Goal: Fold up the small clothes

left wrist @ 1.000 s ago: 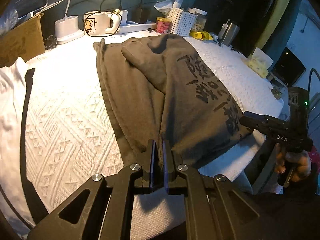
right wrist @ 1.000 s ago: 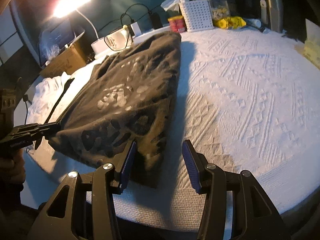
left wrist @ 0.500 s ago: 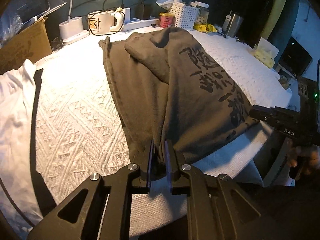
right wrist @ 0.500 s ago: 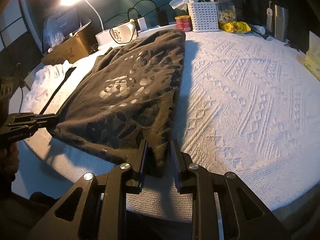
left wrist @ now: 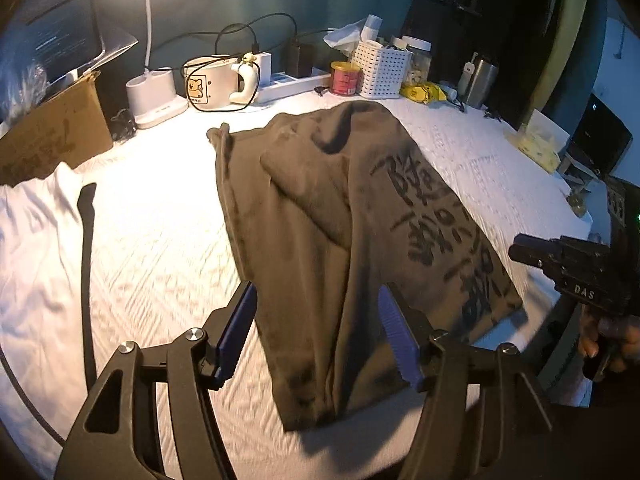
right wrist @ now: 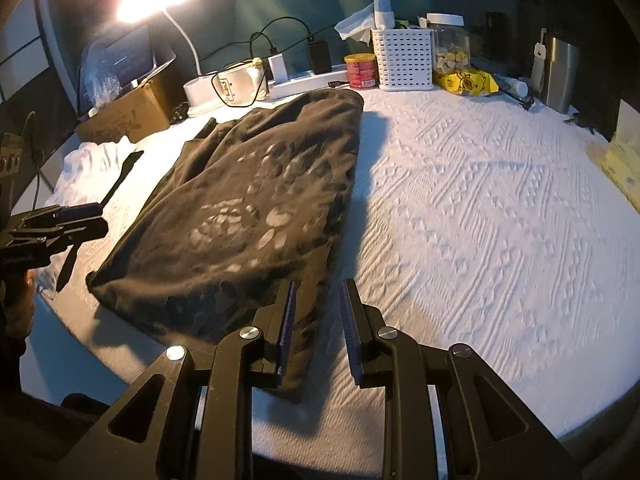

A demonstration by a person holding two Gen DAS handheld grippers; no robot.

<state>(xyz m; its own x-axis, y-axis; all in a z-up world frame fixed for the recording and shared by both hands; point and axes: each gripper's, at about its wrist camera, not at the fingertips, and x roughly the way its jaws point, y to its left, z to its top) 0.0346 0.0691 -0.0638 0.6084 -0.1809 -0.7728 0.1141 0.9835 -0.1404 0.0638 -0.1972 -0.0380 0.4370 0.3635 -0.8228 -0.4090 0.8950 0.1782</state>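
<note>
A dark olive T-shirt [left wrist: 340,240] with black printed characters lies folded lengthwise on the white textured bedspread [left wrist: 160,232]; it also shows in the right wrist view [right wrist: 256,208]. My left gripper [left wrist: 316,324] is open, its jaws wide apart above the shirt's near left corner. My right gripper [right wrist: 316,320] is open with a narrow gap, above the shirt's near right corner; the cloth lies under it, not pinched. Each gripper shows in the other's view, the right one [left wrist: 568,264] and the left one [right wrist: 60,224].
A white garment [left wrist: 36,248] with a black strap lies at the left. Along the back stand a cardboard box [left wrist: 52,136], a lamp base [left wrist: 154,96], a mug [left wrist: 212,88], a power strip, a red can [left wrist: 346,78], a white basket [left wrist: 380,68] and a steel cup [right wrist: 560,76].
Both grippers were shut on the shirt's near edge half a second ago. Both have opened and let go, the left one wide, and the shirt's near edge has dropped onto the bedspread.
</note>
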